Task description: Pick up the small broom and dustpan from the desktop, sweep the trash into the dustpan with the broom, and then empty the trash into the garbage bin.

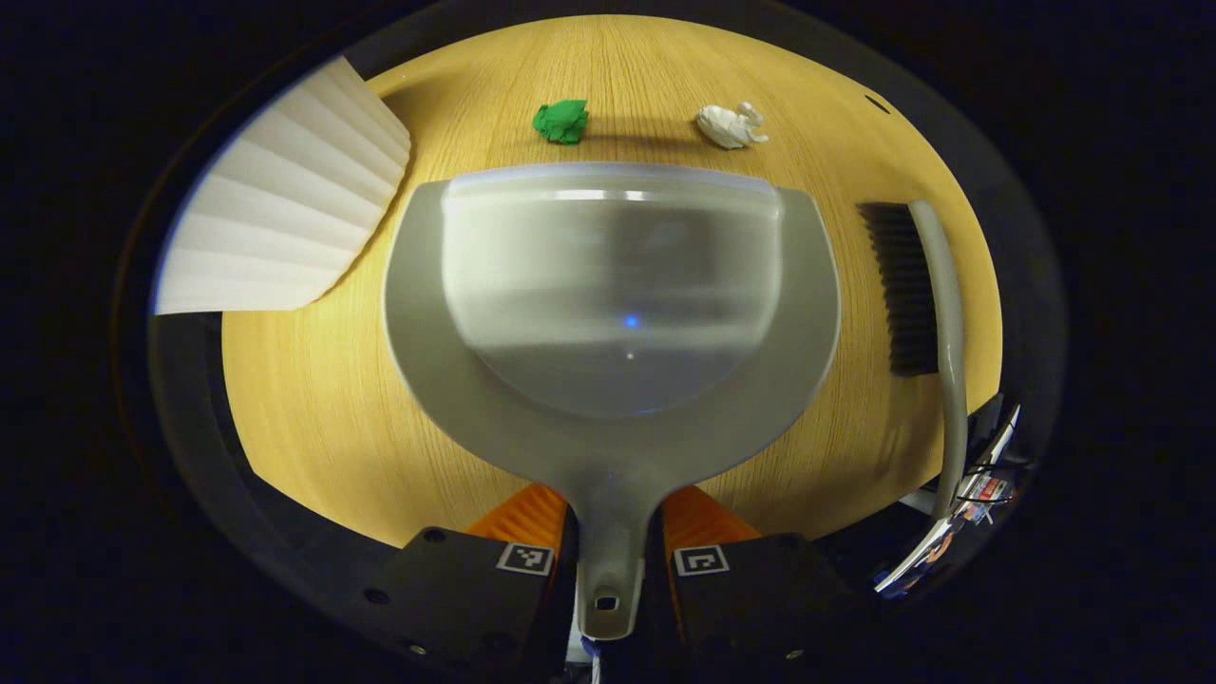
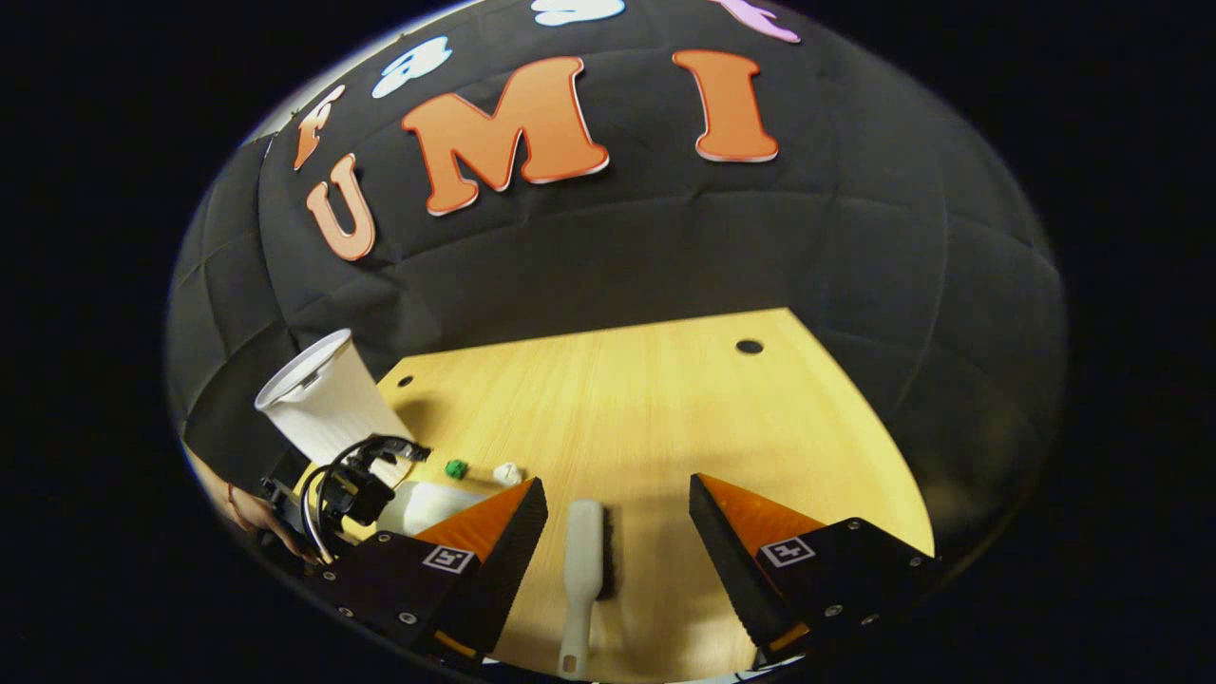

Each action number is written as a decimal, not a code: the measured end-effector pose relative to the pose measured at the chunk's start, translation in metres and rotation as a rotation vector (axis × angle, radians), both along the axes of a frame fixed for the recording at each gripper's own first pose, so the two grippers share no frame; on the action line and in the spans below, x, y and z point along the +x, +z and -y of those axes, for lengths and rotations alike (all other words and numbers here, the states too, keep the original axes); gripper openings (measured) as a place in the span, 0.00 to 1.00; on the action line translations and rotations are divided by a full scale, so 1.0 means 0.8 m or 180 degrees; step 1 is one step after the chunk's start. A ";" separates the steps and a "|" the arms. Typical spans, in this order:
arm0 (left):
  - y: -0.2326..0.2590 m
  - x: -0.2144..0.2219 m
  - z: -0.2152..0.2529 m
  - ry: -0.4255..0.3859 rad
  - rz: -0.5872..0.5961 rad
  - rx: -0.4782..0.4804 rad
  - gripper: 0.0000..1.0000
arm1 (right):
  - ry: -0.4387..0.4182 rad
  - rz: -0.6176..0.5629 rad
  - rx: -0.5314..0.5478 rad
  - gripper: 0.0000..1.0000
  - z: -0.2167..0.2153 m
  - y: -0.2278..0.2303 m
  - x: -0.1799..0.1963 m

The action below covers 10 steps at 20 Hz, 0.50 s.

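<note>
In the left gripper view, the handle of the grey dustpan (image 1: 608,380) is clamped between the fingers of the left gripper (image 1: 611,551) at the bottom centre of the frame, and the pan spreads over the middle of the wooden desktop (image 1: 313,408). Beyond the pan's front edge, a green paper scrap (image 1: 561,122) and a white paper scrap (image 1: 730,125) are seen near the top of the frame, well apart from each other. A white pleated garbage bin (image 1: 285,209) is seen at the upper left. The small broom (image 1: 926,294) lies at the right, bristles turned toward the dustpan.

In the right gripper view, the fingers of the right gripper (image 2: 617,532) are held wide apart at the bottom, with the broom lying on the desktop between them, untouched. The left gripper and a hand (image 2: 252,513) are seen at the lower left.
</note>
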<state>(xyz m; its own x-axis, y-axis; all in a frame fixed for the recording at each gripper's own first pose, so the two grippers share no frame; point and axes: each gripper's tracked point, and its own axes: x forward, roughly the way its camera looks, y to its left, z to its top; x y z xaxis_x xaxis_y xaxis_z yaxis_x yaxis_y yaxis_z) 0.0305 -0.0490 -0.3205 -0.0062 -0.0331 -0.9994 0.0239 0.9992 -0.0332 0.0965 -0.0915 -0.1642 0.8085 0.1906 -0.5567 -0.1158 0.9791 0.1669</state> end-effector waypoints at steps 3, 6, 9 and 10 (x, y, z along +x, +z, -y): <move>0.000 -0.003 -0.004 -0.0005 0.0177 -0.0058 0.31 | 0.0282 -0.0790 -0.0116 0.93 -0.015 -0.072 -0.031; -0.003 0.001 -0.015 -0.0124 0.0401 -0.0088 0.31 | 0.0526 -0.1388 -0.0173 0.94 -0.042 -0.125 -0.057; 0.014 0.000 -0.014 -0.0166 0.0578 -0.0157 0.31 | 0.0592 -0.1783 -0.0423 0.94 -0.049 -0.171 -0.078; 0.016 0.001 -0.013 -0.0188 0.0635 -0.0188 0.31 | 0.0585 -0.1900 -0.0468 0.94 -0.052 -0.180 -0.085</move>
<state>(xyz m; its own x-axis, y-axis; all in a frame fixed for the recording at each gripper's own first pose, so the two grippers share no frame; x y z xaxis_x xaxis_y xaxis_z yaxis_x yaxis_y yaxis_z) 0.0317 -0.0387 -0.3073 0.1879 -0.0970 -0.9774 0.0943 0.9923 -0.0804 0.0288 -0.0499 -0.3084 0.3126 0.1840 -0.9319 -0.2127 0.9697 0.1201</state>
